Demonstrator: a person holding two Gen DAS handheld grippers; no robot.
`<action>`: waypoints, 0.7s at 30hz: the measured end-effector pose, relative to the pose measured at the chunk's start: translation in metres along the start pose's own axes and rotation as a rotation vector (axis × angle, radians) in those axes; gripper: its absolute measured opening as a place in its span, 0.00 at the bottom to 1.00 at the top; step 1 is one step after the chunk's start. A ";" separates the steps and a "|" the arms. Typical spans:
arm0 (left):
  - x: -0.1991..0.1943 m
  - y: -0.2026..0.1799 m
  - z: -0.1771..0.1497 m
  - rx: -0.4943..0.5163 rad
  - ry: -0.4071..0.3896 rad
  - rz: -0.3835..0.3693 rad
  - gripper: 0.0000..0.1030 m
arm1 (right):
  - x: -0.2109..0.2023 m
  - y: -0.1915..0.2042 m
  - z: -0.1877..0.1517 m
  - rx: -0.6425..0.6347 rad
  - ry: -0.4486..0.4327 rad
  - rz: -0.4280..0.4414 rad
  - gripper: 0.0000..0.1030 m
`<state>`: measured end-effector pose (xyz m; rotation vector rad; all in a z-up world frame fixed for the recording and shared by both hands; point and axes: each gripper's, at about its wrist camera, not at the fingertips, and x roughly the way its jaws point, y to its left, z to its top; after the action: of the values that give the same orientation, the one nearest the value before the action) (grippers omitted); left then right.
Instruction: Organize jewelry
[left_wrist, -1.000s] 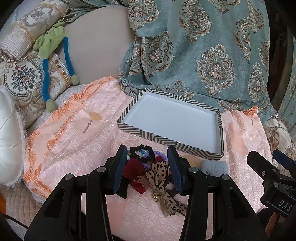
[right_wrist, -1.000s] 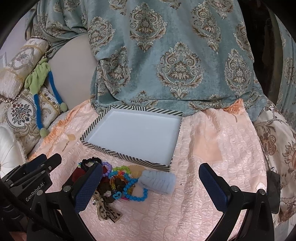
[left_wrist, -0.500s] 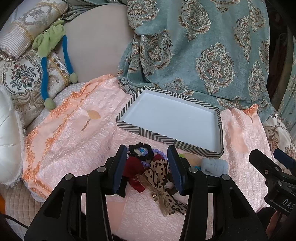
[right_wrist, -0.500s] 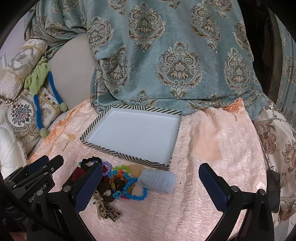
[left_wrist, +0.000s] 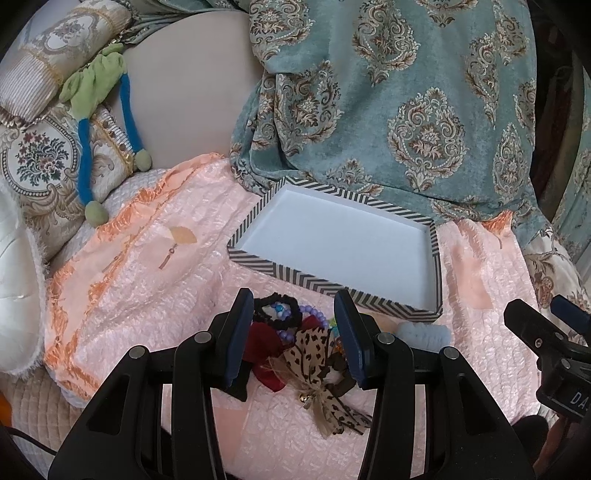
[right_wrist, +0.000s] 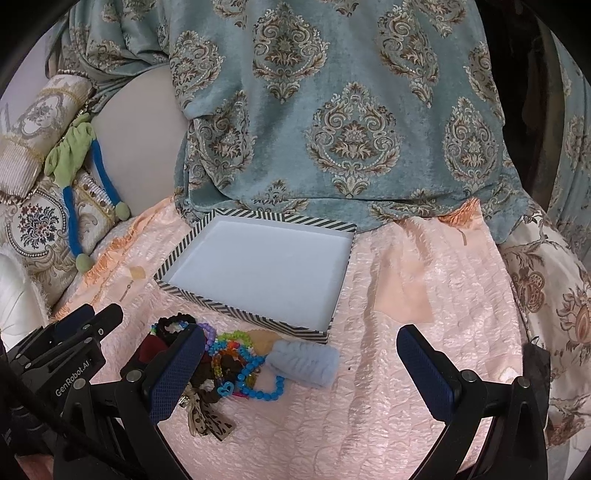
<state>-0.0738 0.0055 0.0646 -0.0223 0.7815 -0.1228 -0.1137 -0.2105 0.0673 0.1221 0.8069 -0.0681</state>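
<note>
A pile of jewelry and hair ties (left_wrist: 295, 339) lies on the pink quilt in front of a shallow white tray with a striped rim (left_wrist: 255, 258), which holds nothing. The pile has a leopard-print bow (left_wrist: 314, 358), a black scrunchie (left_wrist: 275, 314), bead bracelets (right_wrist: 251, 365) and a pale blue fuzzy roll (right_wrist: 303, 362). My left gripper (left_wrist: 295, 332) is open, its jaws either side of the pile just above it. My right gripper (right_wrist: 301, 365) is wide open, over the roll and beads. The tray also shows in the right wrist view (right_wrist: 177, 254).
A teal patterned blanket (left_wrist: 406, 110) hangs behind the tray. Embroidered cushions (left_wrist: 37, 162) and a green and blue plush toy (left_wrist: 96, 92) lie at the left. The pink quilt (right_wrist: 406, 295) stretches to the right of the tray.
Both views have shifted only slightly; the left gripper has eased a little back from the tray. Both grippers stay open and the pile has not moved.
</note>
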 end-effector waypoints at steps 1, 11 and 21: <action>0.001 -0.001 0.001 0.003 0.000 -0.001 0.44 | 0.000 0.000 0.000 0.000 0.002 -0.001 1.00; 0.012 0.001 0.008 -0.004 0.019 -0.030 0.44 | 0.004 -0.004 0.005 -0.014 0.029 -0.009 1.00; 0.022 -0.003 0.003 0.008 0.035 -0.024 0.44 | 0.018 -0.001 -0.002 -0.018 0.060 0.010 1.00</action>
<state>-0.0567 0.0001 0.0518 -0.0218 0.8155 -0.1500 -0.1022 -0.2116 0.0529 0.1120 0.8668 -0.0482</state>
